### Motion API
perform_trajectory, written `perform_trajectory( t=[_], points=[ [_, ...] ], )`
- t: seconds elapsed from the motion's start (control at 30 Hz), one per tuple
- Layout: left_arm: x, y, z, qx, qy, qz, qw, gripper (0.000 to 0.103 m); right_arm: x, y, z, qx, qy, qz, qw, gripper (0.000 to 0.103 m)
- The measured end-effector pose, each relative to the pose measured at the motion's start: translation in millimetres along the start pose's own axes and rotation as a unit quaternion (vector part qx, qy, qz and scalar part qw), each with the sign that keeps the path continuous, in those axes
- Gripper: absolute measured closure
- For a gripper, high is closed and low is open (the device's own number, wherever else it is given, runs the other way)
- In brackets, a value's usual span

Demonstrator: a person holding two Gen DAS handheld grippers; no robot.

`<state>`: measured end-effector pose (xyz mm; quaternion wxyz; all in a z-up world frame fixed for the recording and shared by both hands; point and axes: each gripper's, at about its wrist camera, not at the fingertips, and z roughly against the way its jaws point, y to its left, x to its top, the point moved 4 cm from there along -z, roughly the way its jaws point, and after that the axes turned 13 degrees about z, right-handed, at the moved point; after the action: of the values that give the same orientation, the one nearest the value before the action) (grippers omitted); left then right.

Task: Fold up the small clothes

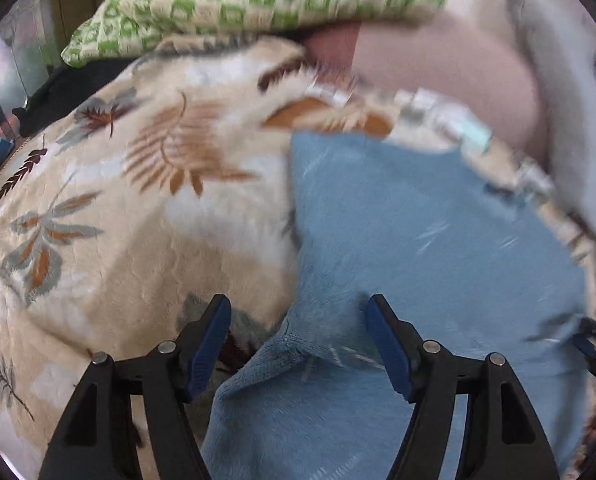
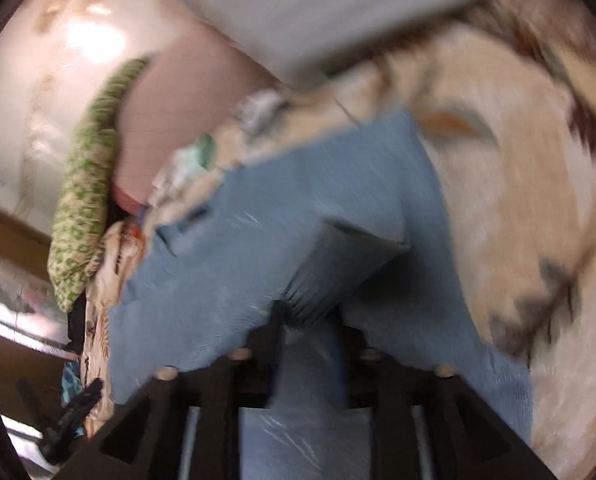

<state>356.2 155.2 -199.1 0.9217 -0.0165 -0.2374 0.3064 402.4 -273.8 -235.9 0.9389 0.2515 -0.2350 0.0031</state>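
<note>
A light blue fleece garment (image 1: 417, 240) lies spread on a cream leaf-patterned blanket (image 1: 138, 220). My left gripper (image 1: 299, 320) hovers over the garment's left edge with its blue-padded fingers (image 1: 214, 340) wide apart. A turned-up corner of the cloth lies below them, untouched. In the blurred right wrist view the blue garment (image 2: 238, 248) has a raised fold (image 2: 337, 264) that runs into my right gripper (image 2: 313, 320). Its jaws stand apart with the cloth loose between them. The right gripper's tip (image 1: 593, 348) also shows at the garment's right edge.
A green-and-cream patterned pillow (image 1: 258, 0) lies at the blanket's far end beside a pink cushion (image 1: 437, 72) and a grey one (image 1: 557, 100). Dark cloth (image 1: 70, 92) sits far left. The blanket's striped trim (image 1: 437, 116) runs behind the garment.
</note>
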Motion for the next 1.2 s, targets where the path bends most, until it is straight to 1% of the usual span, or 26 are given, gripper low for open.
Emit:
perform_trajectory(
  t=[0.03,0.07,0.13,0.17,0.23,0.3,0.33,0.43,0.5,0.53,0.57,0.6,0.67,0.7,0.73,0.77,0.8,0.87,0.9,0.93,0.97,1.0,1.03,1.07,1.1,1.2],
  points=[
    [-3,1,-7,0.008,0.008,-0.004,0.9999,0.032,-6,-10,1,0.014,0.002,-0.026,1.0,0.038],
    [-5,2,-10,0.005,0.008,-0.003,1.0,0.03,-8,-15,5,0.035,-0.009,-0.048,0.998,0.037],
    [-6,5,-10,0.01,-0.004,-0.002,0.9999,0.025,-14,-29,20,0.057,-0.026,-0.102,0.993,0.025],
    [-6,5,-11,0.01,-0.003,-0.003,0.9999,0.025,-17,-35,24,0.065,-0.032,-0.118,0.99,0.024],
    [-5,5,-12,0.011,0.0,-0.007,0.9999,0.025,-17,-41,28,0.086,-0.036,-0.149,0.984,0.023],
    [-6,5,-12,0.011,0.0,-0.009,0.9999,0.025,-14,-40,25,0.126,-0.027,-0.167,0.978,0.023],
    [-4,6,-13,0.012,-0.001,-0.01,0.9999,0.023,-12,-38,21,0.138,-0.02,-0.179,0.974,0.023],
    [-5,6,-13,0.01,-0.004,-0.01,0.9999,0.022,-9,-39,9,0.133,-0.002,-0.223,0.966,0.023],
    [-5,6,-14,0.008,-0.003,-0.009,0.9999,0.022,-7,-41,-4,0.108,0.022,-0.245,0.963,0.025],
    [-5,7,-14,0.006,-0.003,-0.01,0.9999,0.021,-4,-43,-7,0.098,0.023,-0.255,0.962,0.041],
    [-5,7,-14,0.005,-0.003,-0.009,0.9999,0.021,0,-42,-8,0.081,0.023,-0.253,0.964,0.057],
    [-5,8,-14,0.003,-0.003,-0.009,1.0,0.02,4,-40,-7,0.054,0.027,-0.232,0.971,0.086],
    [-5,10,-15,-0.002,-0.004,-0.008,1.0,0.017,19,-24,0,0.007,0.025,-0.166,0.986,0.092],
    [-5,11,-16,-0.003,-0.004,-0.008,1.0,0.017,27,-14,7,-0.004,0.015,-0.134,0.991,0.094],
    [-5,12,-16,-0.006,-0.005,-0.006,1.0,0.015,37,0,16,-0.018,-0.002,-0.091,0.996,0.094],
    [-5,13,-17,-0.008,-0.005,-0.005,0.9999,0.014,48,18,31,-0.04,-0.028,-0.04,0.998,0.094],
    [-5,14,-18,-0.011,-0.003,-0.001,0.9999,0.013,54,31,41,-0.058,-0.047,-0.002,0.997,0.094],
    [-3,14,-19,-0.011,0.002,0.004,0.9999,0.012,51,42,49,-0.109,-0.07,0.068,0.989,0.094],
    [-2,14,-19,-0.009,0.005,0.006,0.9999,0.012,44,39,41,-0.126,-0.07,0.097,0.985,0.093],
    [-2,14,-17,-0.008,0.007,0.008,0.9999,0.012,29,24,18,-0.129,-0.032,0.1,0.986,0.09],
    [-1,14,-14,-0.007,0.008,0.01,0.9999,0.013,19,9,1,-0.127,0.014,0.079,0.989,0.088],
    [-1,14,-10,-0.008,0.007,0.011,0.9999,0.013,3,-12,-12,-0.097,0.041,0.031,0.994,0.087],
    [0,13,-2,-0.014,-0.004,0.011,0.9998,0.013,1,-16,2,-0.072,-0.007,0.011,0.997,0.086],
    [2,12,7,-0.019,-0.02,0.01,0.9996,0.013,1,-17,9,-0.075,-0.014,0.004,0.997,0.084],
    [5,10,13,-0.023,-0.031,0.011,0.9992,0.013,1,-15,16,-0.084,-0.015,0.006,0.996,0.08],
    [10,1,23,-0.047,-0.049,0.011,0.9976,0.013,7,-6,43,-0.11,-0.047,0.02,0.993,0.071]
  ],
)
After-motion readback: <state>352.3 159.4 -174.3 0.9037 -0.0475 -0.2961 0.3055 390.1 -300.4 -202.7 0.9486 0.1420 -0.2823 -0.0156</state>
